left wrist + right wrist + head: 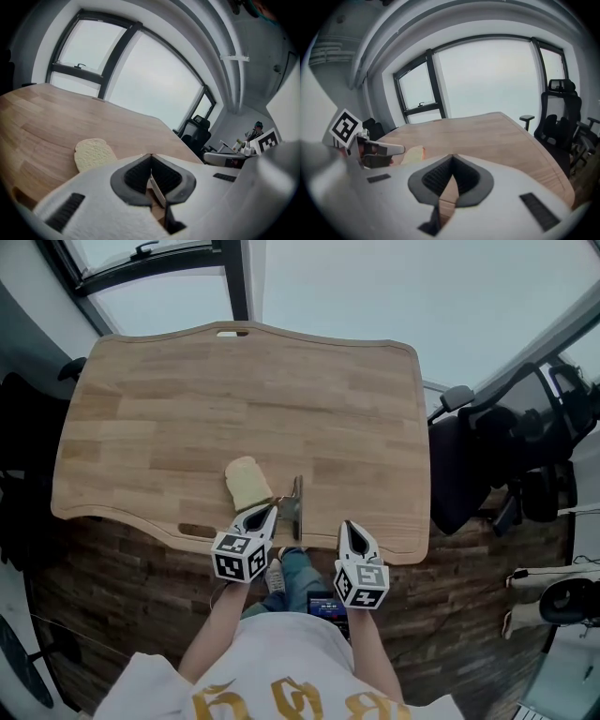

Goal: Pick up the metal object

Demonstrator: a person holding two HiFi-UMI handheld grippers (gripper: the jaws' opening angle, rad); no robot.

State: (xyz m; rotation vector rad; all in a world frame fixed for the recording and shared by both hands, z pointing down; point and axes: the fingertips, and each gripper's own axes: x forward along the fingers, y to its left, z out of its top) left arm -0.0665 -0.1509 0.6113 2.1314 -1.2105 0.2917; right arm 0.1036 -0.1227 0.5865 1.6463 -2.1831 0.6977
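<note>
A thin metal object (295,502) with a flat blade stands near the front edge of the wooden table (234,399). My left gripper (274,507) is at its left side. In the left gripper view the jaws of the left gripper (150,155) are shut, with the metal strip (158,192) caught between the pads. The right gripper view shows the metal object (386,149) sticking out from the left gripper. My right gripper (345,524) hovers over the table's front edge to the right, shut on nothing (452,157).
A slice of bread (247,482) lies flat just left of the metal object, also seen as the bread (93,153) in the left gripper view. Black office chairs (487,456) stand off the table's right side. Windows run behind the far edge.
</note>
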